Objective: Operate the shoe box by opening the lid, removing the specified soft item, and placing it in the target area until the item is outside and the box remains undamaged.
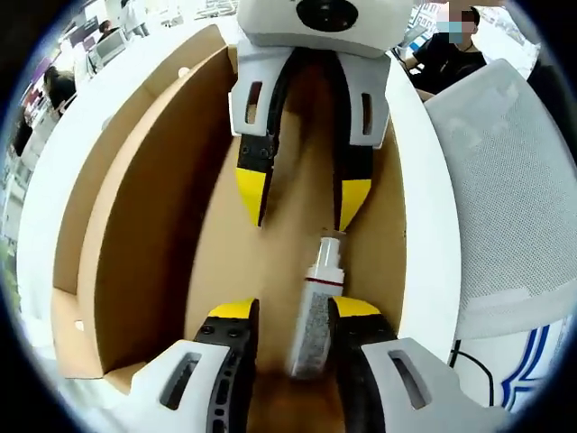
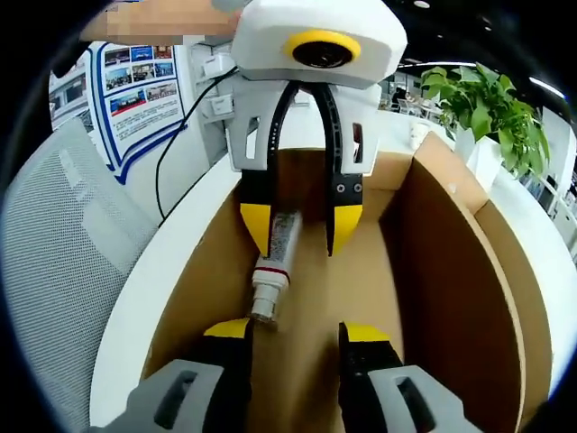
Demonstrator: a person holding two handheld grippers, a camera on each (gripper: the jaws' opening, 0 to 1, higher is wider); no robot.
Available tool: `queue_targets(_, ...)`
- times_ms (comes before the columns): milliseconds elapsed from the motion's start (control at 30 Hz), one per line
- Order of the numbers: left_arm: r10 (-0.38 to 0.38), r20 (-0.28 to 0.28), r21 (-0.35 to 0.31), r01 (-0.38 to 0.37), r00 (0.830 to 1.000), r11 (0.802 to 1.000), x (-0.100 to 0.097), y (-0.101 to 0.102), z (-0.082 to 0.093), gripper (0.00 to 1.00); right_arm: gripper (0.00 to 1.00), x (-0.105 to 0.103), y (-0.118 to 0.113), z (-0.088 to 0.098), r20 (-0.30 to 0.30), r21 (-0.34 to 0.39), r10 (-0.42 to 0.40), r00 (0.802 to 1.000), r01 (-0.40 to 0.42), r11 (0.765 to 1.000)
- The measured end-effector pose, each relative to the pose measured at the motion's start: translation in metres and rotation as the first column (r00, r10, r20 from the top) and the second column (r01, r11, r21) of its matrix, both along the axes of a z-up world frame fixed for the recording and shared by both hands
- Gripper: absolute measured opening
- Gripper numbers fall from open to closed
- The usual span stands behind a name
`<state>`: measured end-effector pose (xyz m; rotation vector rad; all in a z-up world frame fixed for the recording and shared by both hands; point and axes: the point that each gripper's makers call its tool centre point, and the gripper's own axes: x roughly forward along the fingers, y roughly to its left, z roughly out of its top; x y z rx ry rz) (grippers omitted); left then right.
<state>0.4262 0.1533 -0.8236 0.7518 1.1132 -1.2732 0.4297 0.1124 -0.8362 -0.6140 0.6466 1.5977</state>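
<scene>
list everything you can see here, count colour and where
shoe box: 1, brown cardboard, open, on the white table
tube: 1, white and grey with a clear cap, lying on the box floor between the left gripper's jaws
table: 1, white, under the box
chair: 1, grey mesh back, beside the table
plant: 1, green, behind the box in the right gripper view
poster board: 1, white with blue edging, behind the chair
person: 1, dark top, seated in the background
left gripper: 1, white and black with yellow tips, open around the tube
right gripper: 1, same colours, open, near the tube's cap end
</scene>
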Motion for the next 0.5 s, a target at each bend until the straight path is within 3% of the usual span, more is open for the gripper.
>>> queue_targets(200,0.009,-0.006,-0.01,-0.009,1.0,1.0,0.004,0.001,0.0,0.33,0.31,0.014,-0.001,0.003,0.026,0.006,-0.044,0.999,0.044,0.999)
queue_targets(400,0.01,0.004,-0.009,-0.01,1.0,1.0,0.008,0.001,-0.001,0.34,0.31,0.014,0.0,0.01,-0.004,0.033,-0.049,0.999,0.049,0.998)
queue_targets(500,0.011,0.001,-0.009,-0.011,1.0,1.0,0.007,0.001,-0.001,0.34,0.32,0.004,0.0,0.011,-0.037,0.044,-0.014,0.999,0.016,0.999)
